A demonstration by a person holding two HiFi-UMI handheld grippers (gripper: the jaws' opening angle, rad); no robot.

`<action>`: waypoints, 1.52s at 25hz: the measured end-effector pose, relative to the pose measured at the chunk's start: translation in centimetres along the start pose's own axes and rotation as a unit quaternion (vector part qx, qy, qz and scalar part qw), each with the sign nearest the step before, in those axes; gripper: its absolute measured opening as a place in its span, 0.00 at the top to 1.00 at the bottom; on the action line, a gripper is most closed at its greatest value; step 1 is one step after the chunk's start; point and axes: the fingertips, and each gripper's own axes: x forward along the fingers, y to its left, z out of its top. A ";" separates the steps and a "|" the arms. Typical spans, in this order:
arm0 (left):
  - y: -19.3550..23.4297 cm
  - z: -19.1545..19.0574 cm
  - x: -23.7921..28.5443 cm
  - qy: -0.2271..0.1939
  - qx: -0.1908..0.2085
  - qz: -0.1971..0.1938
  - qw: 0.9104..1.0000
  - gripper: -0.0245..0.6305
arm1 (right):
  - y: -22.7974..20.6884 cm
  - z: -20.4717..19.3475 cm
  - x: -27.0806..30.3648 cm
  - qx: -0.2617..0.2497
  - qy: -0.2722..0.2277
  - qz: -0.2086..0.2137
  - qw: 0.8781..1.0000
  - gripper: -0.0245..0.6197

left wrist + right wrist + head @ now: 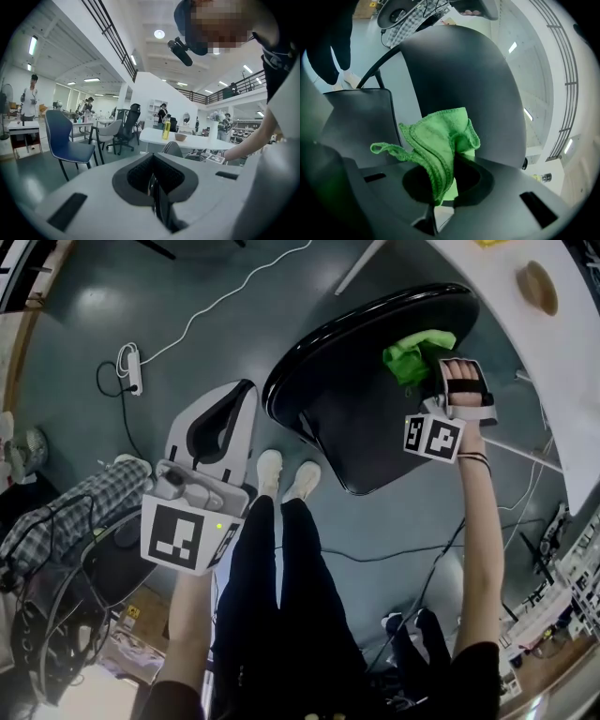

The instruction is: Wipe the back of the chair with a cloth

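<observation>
Crumpled green cloth (440, 140) pinched in claw, pressed against black chair back (464, 79)

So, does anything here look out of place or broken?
Nothing damaged or spilled. Only the green cloth looks untidy: bunched in the right gripper's jaws, one corner flopping loose. A power strip and white cable lie on the floor.

Your right gripper (443, 190): jaws closed on one green cloth (438, 140), bunched, one loop trailing left. Directly behind the cloth you have one curved black chair back (461, 70); contact cannot be told.
</observation>
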 end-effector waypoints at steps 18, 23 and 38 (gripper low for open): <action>0.4 -2.4 0.0 0.010 -0.006 0.001 1.000 0.96 | 6.1 -2.1 2.7 0.003 0.029 0.067 0.997 0.90; 0.4 -2.3 -0.2 0.013 0.000 -0.001 1.000 0.96 | 7.0 -2.7 2.9 0.023 0.050 0.074 0.996 0.90; -2.4 2.3 -1.1 -0.008 0.028 -0.011 1.000 0.96 | -1.2 -3.6 -4.2 0.083 0.053 -0.001 0.995 0.90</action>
